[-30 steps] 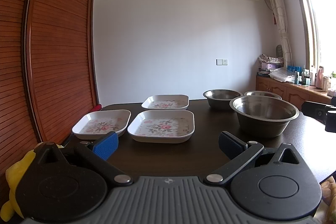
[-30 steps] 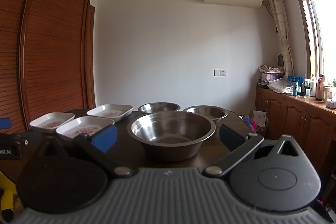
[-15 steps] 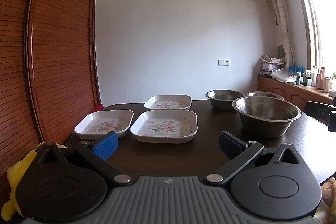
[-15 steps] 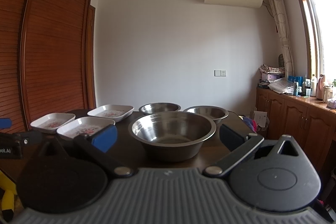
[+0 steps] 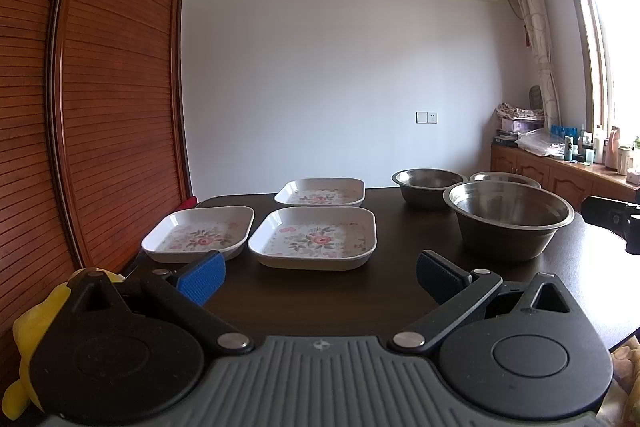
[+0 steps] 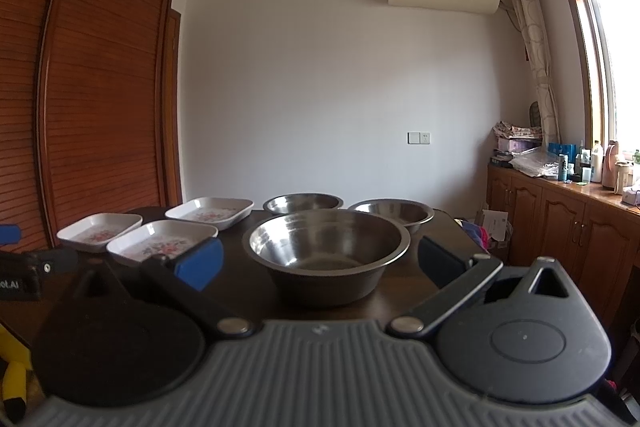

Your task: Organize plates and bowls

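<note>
Barely anything is changing on the left wrist view: over the last second my left tool is drifting slightly, so the three floral square plates are sliding a touch rightward in frame. Its fingers are spread wide and carrying nothing. The nearest floral plate is sitting straight ahead on the dark bench, the left floral plate just beside it and the far floral plate behind.

On the right wrist view, the framing is staying almost as it was. My right tool is also gaping and empty, facing the large steel bowl; two smaller steel bowls are resting behind it. I am judging that stacking has not begun and both tools are only lining up.
</note>
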